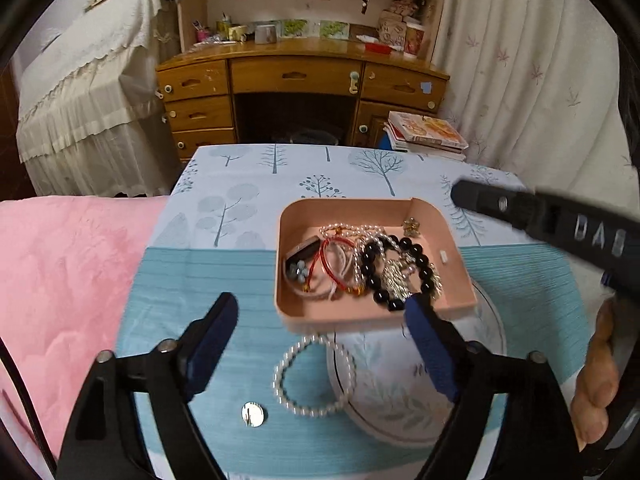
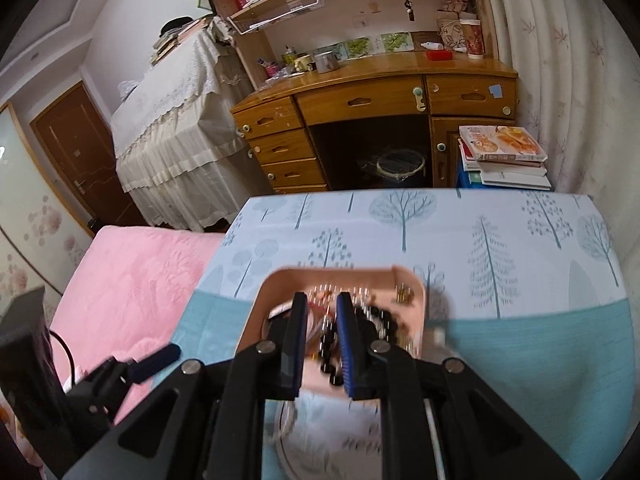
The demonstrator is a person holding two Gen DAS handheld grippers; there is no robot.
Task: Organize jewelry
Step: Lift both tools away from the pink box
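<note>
While the left gripper (image 1: 320,328) hovered low over the near part of the table, its blue-padded fingers (image 1: 210,344) stood wide apart with nothing between them. A pearl bracelet (image 1: 314,376) lay below the gap, partly on the tree-print tablecloth (image 1: 248,200) and partly over the rim of a white floral plate (image 1: 400,400); a small silver disc (image 1: 253,415) lay on the cloth just beside it. The pink tray (image 1: 432,216) sat beyond, its near edge over the plate, and held a black bead bracelet (image 1: 372,260), red cord bracelets (image 1: 332,260), a pearl strand (image 1: 360,232), a silver chain piece (image 1: 394,278) and a small gold item (image 1: 411,227) in its far right corner. The right gripper (image 2: 322,340), seen from its own wrist camera, was above the tray (image 2: 412,284) with its fingers (image 2: 346,344) drawn to a narrow gap; motion blur left it unclear whether anything was pinched there. A wooden desk (image 2: 360,100) and pink bedspread (image 2: 132,280) lay behind.
</note>
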